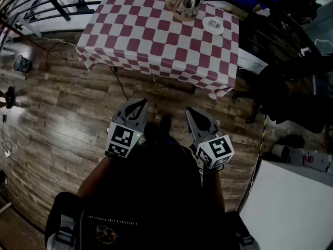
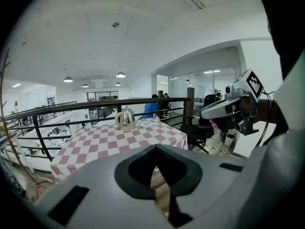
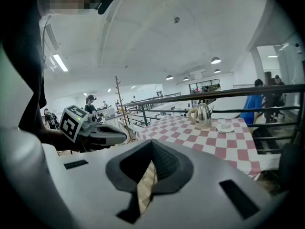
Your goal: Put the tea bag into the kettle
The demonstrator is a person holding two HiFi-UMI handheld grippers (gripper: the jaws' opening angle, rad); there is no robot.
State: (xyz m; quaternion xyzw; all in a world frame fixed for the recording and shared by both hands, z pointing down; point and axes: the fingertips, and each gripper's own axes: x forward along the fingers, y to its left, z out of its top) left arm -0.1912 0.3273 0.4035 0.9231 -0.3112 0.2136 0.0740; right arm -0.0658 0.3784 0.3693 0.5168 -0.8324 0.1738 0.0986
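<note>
Kettle (image 1: 187,3) stands on the checkered table (image 1: 145,40), and the tea bag probably lies on the white saucer (image 1: 213,25) just beside it, too small to tell. Left gripper (image 1: 138,103) and right gripper (image 1: 190,111) are both clenched on nothing, well short of the kettle. The task looks unstarted: next, approach and open one gripper over the saucer.

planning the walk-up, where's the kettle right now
In the head view the kettle stands at the far edge of the checkered table, upper centre, a white saucer just to its right.
</note>
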